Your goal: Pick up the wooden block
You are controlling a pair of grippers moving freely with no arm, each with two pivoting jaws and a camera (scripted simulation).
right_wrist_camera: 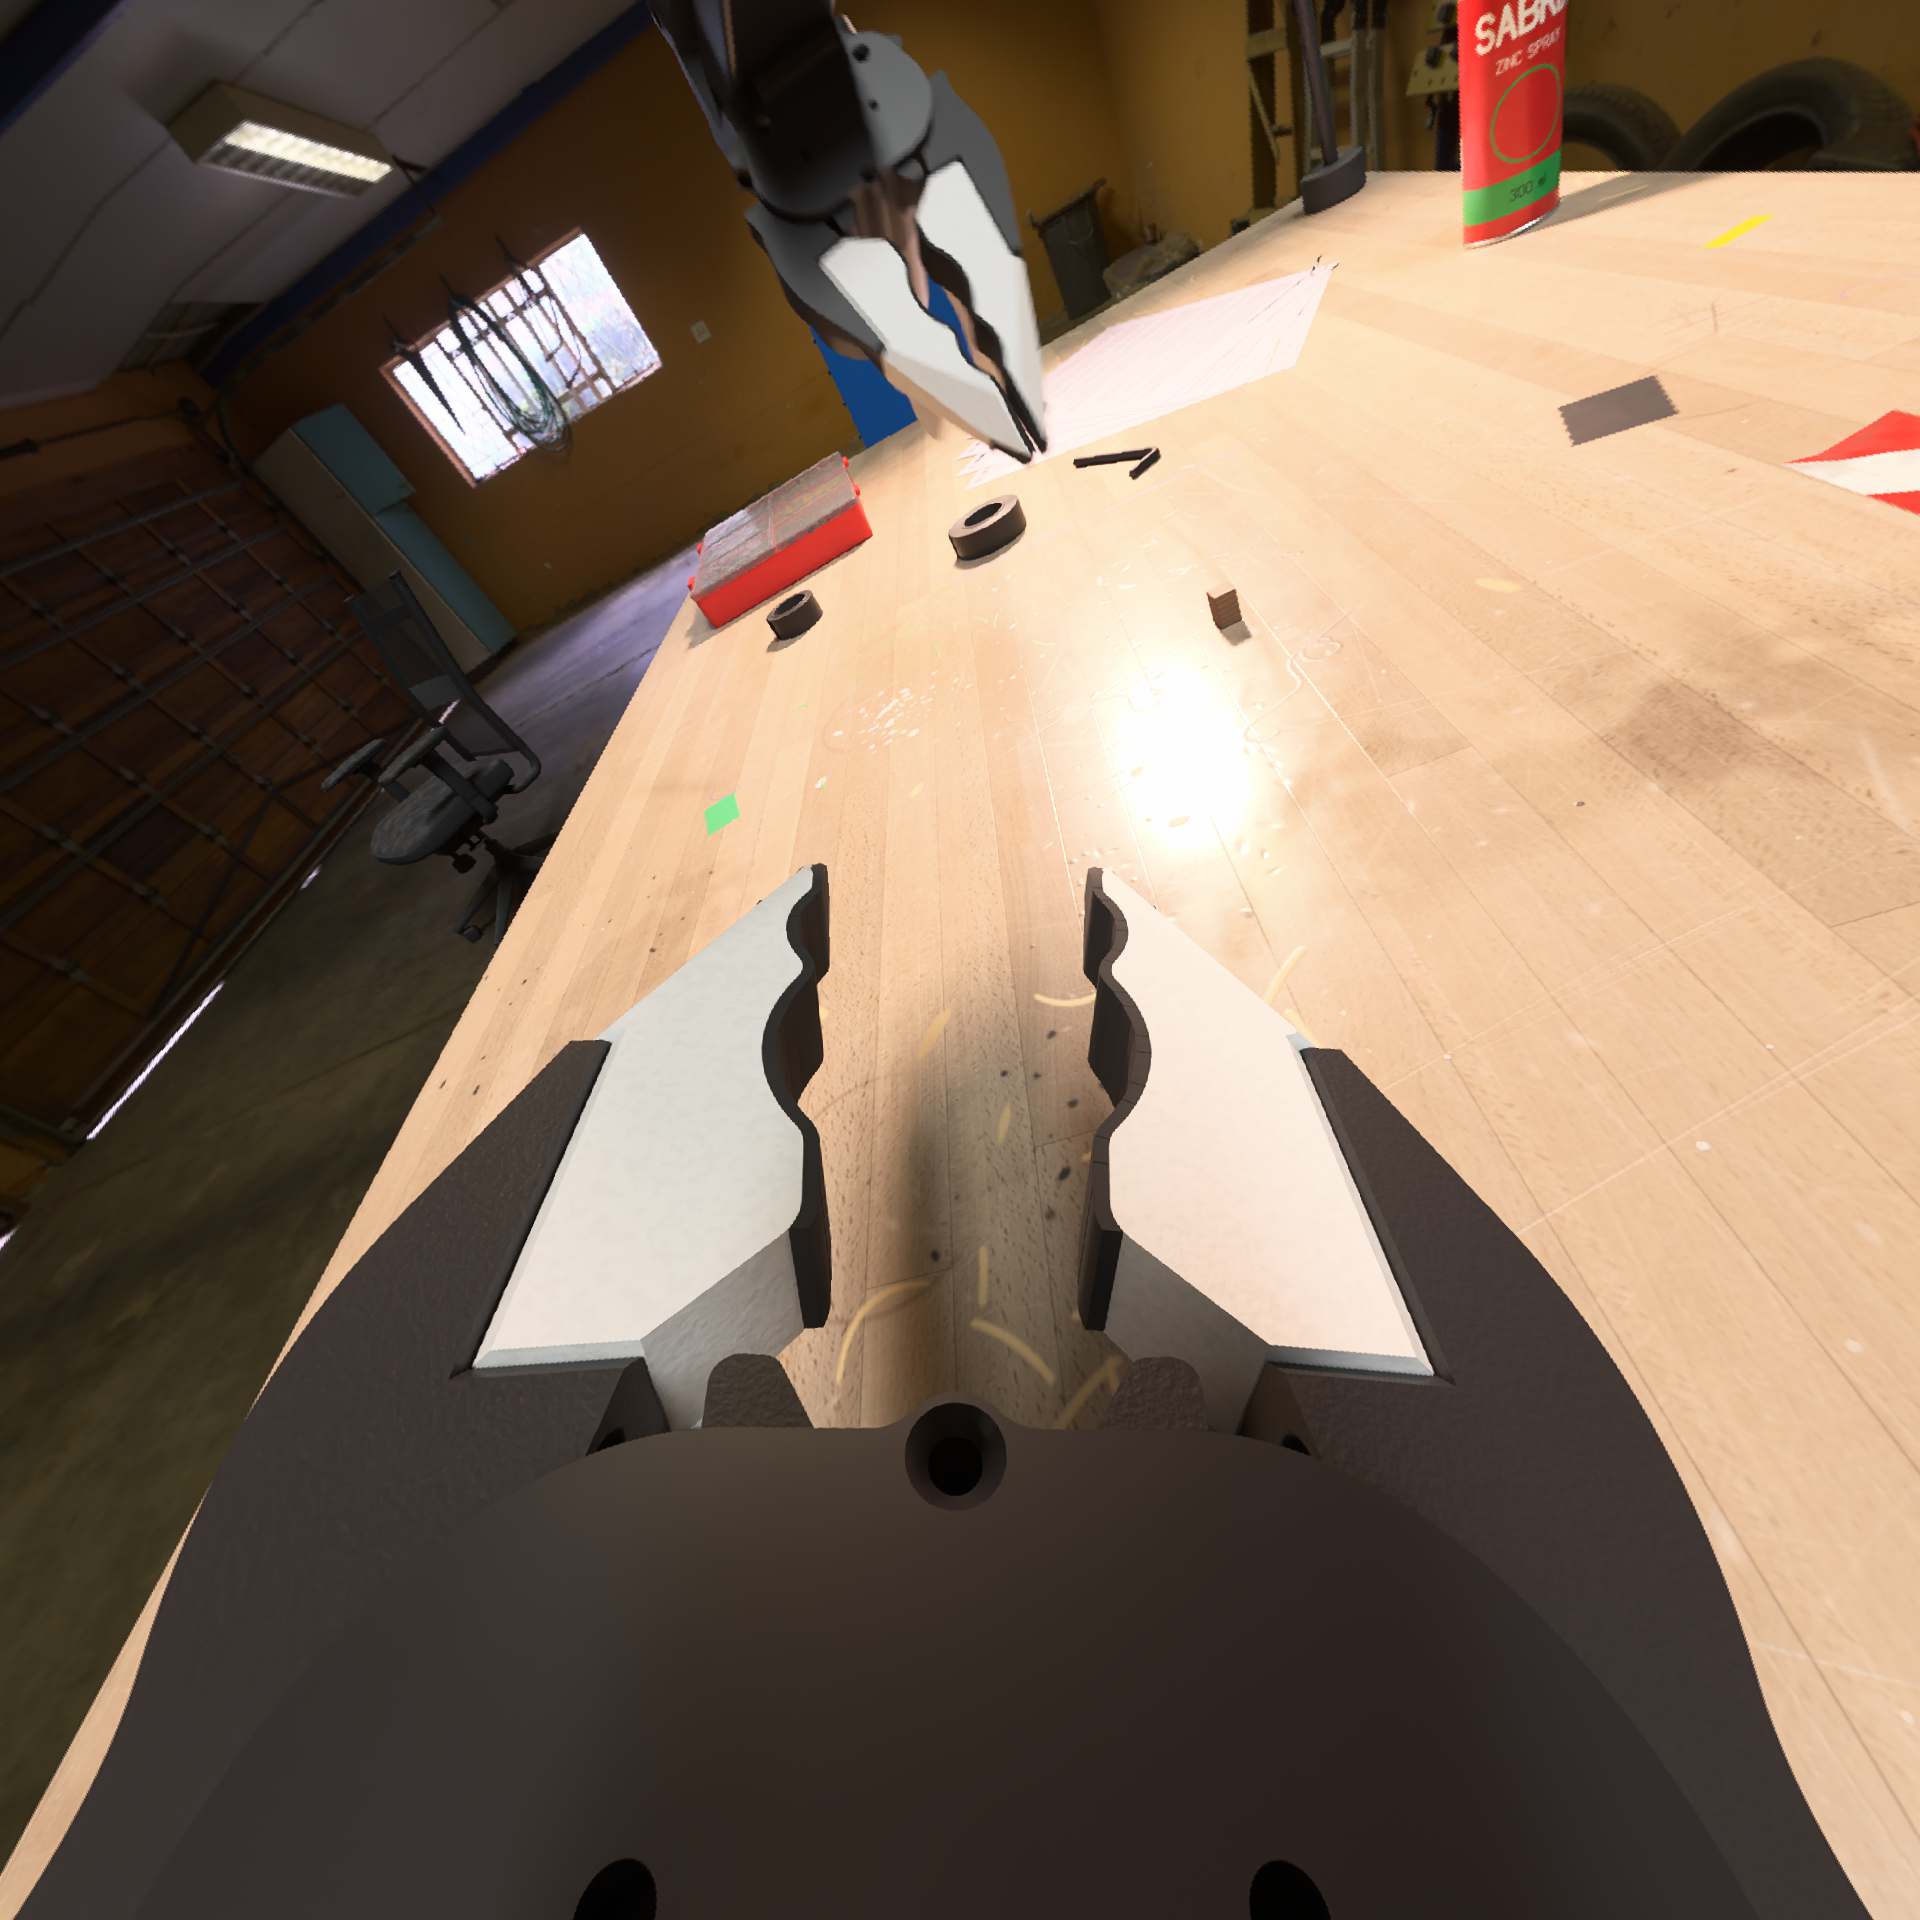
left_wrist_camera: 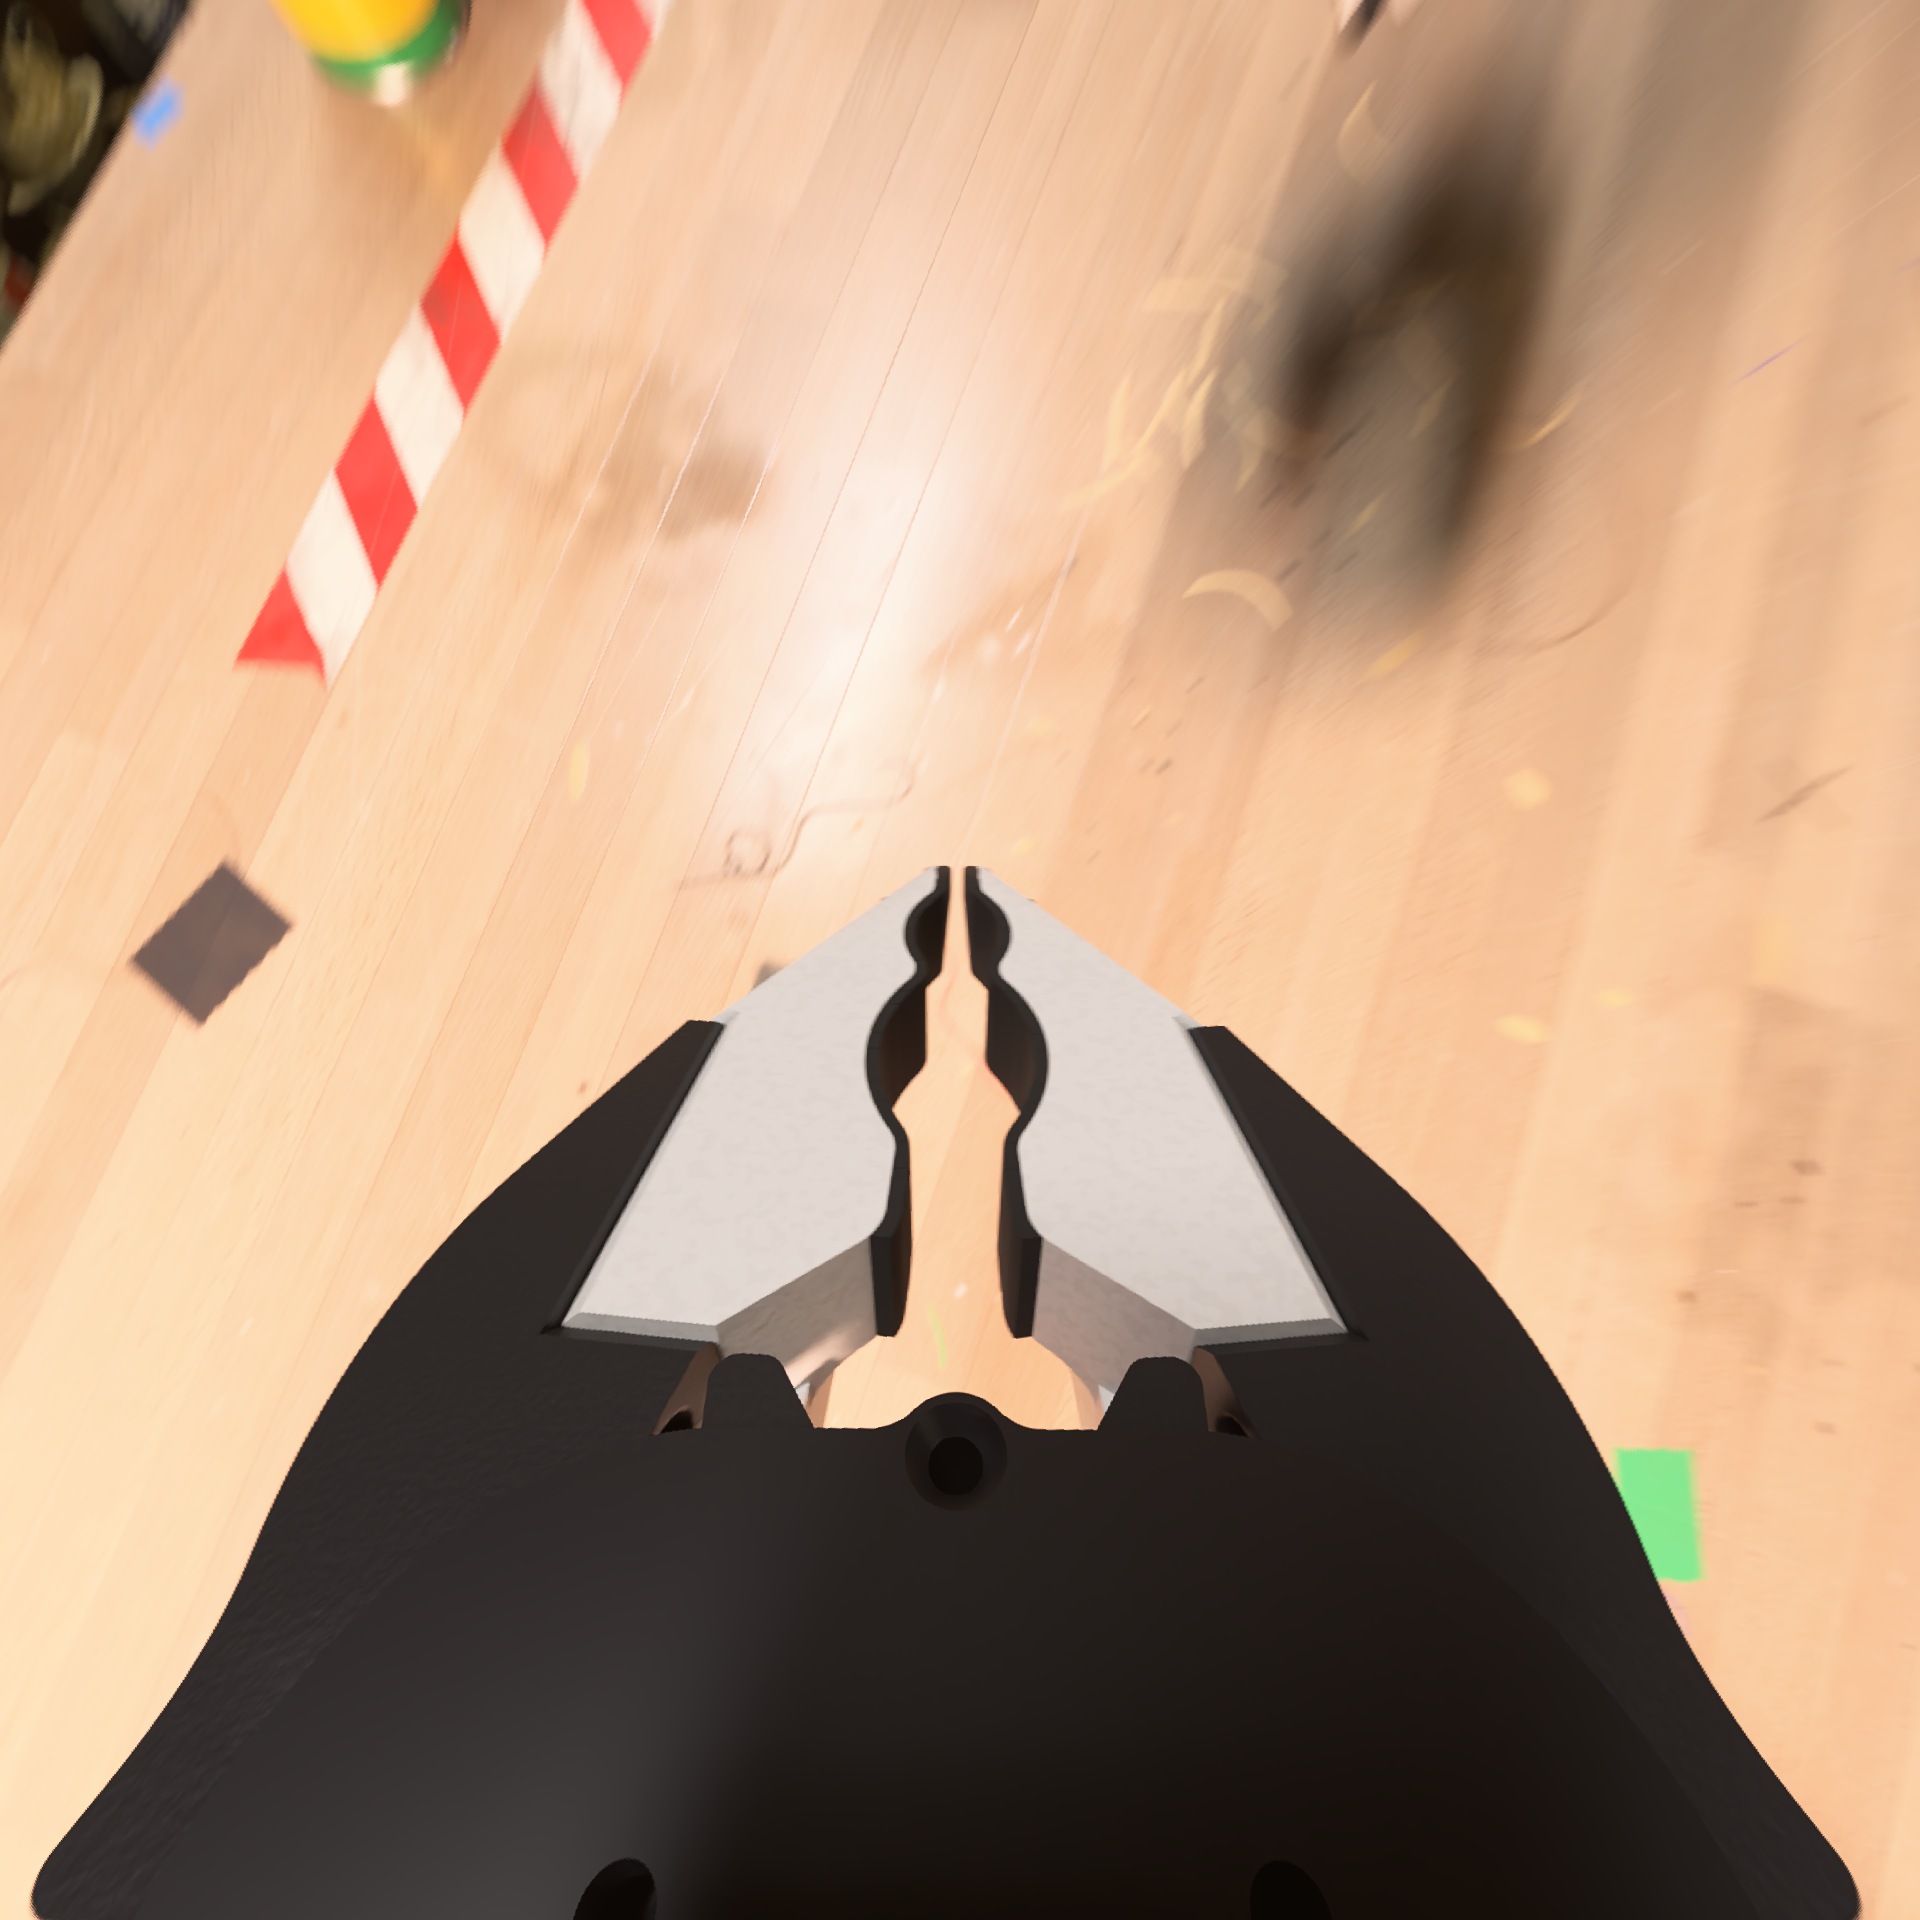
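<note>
The wooden block (right_wrist_camera: 1224, 609) is not yet lifted; it stands on the bench (right_wrist_camera: 1455, 935), well beyond the right hand-held gripper (right_wrist_camera: 956, 883), whose fingers are spread and empty. The left hand-held gripper (left_wrist_camera: 956, 873) is clenched on nothing, so approach, grasp and lift are judged outstanding.

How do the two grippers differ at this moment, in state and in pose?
The left gripper has its fingers almost together, with only a thin slit between the tips; the right gripper has its fingers wide apart. In the right wrist view, the left gripper points steeply down at the far part of the workbench, while the right gripper lies low along the near part. Both hold nothing; the wooden block stands untouched between them.
</note>
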